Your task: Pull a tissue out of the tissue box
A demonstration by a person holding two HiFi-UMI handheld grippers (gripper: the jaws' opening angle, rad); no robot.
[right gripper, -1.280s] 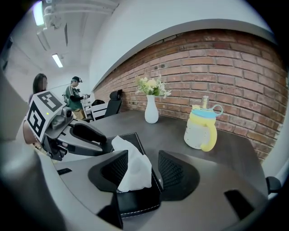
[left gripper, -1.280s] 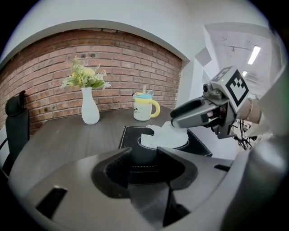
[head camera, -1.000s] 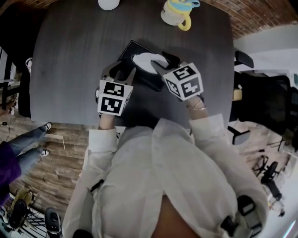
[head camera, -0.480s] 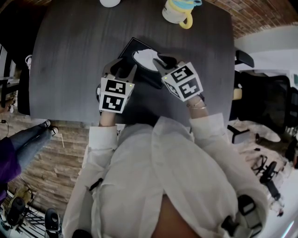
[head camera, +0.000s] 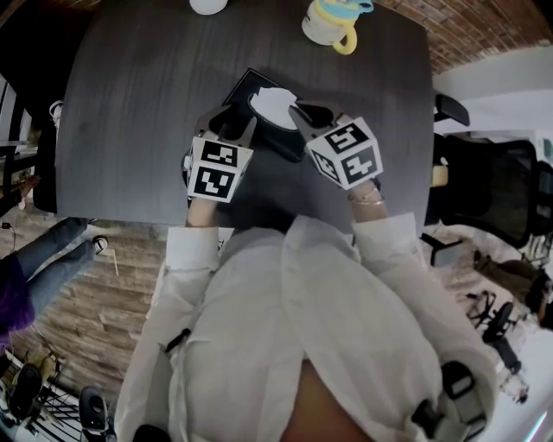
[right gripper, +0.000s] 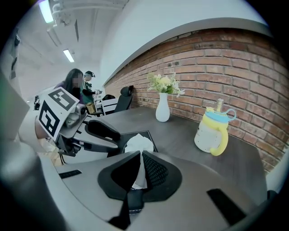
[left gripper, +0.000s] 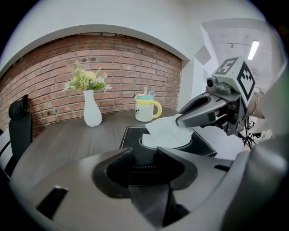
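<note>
the right tongs (right gripper: 139,154) have just been closing and are now pinched together on the white tissue (right gripper: 138,143), which stands up from the oval opening of the black stitched leather tissue box (head camera: 244,89). the box lies flat on the dark grey wooden desk (head camera: 130,104), close in front of the person. the left tongs (left gripper: 144,152) stand apart, with the box's near edge in the gap between them. a cream cup with a yellow handle and blue lid (head camera: 333,23) and a white vase of flowers (left gripper: 92,115) stand further back on the desk.
</note>
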